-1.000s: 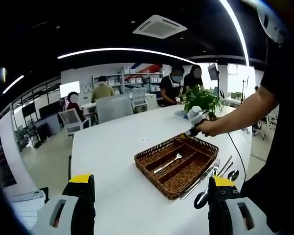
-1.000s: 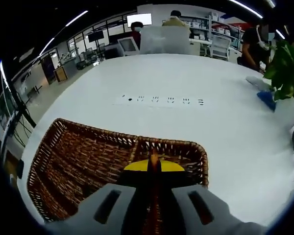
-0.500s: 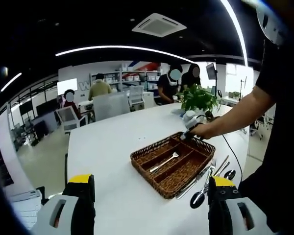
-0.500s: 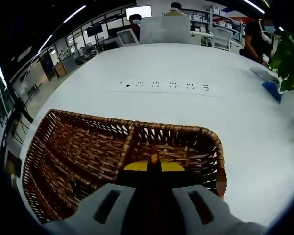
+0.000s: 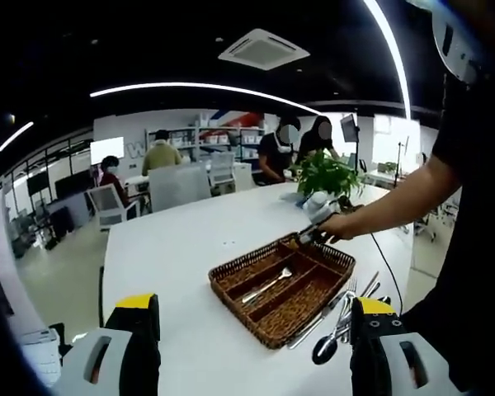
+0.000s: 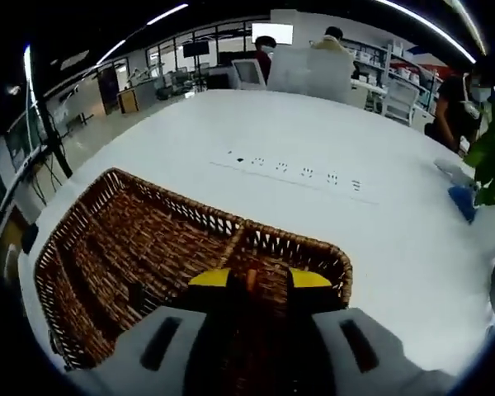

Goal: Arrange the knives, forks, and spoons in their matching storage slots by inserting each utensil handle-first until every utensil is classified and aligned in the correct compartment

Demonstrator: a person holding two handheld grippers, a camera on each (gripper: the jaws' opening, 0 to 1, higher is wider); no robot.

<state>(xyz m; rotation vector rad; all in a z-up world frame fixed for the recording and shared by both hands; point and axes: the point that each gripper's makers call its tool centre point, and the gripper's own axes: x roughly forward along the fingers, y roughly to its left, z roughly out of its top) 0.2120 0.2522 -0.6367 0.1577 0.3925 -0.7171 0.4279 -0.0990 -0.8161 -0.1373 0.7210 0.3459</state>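
I keep my right tool [image 6: 249,285] over the wicker tray's [image 5: 231,268] end compartment, its jaws nearly closed on something thin (probably a utensil; I cannot tell which). My left tool [image 5: 252,330] waits wide open and empty. Loose cutlery [image 5: 342,309] lies on the tabletop [image 5: 173,247] beside the tray, one fork [image 5: 266,285] inside.

Grey gripper bodies with slotted sides are seen, black fingers [image 5: 139,330] capped in yellow; a black short-sleeved top [image 5: 470,206] is worn.

Open table [image 5: 173,247] left of basket [image 5: 231,272]; cutlery pile [image 5: 346,305] flanks right.
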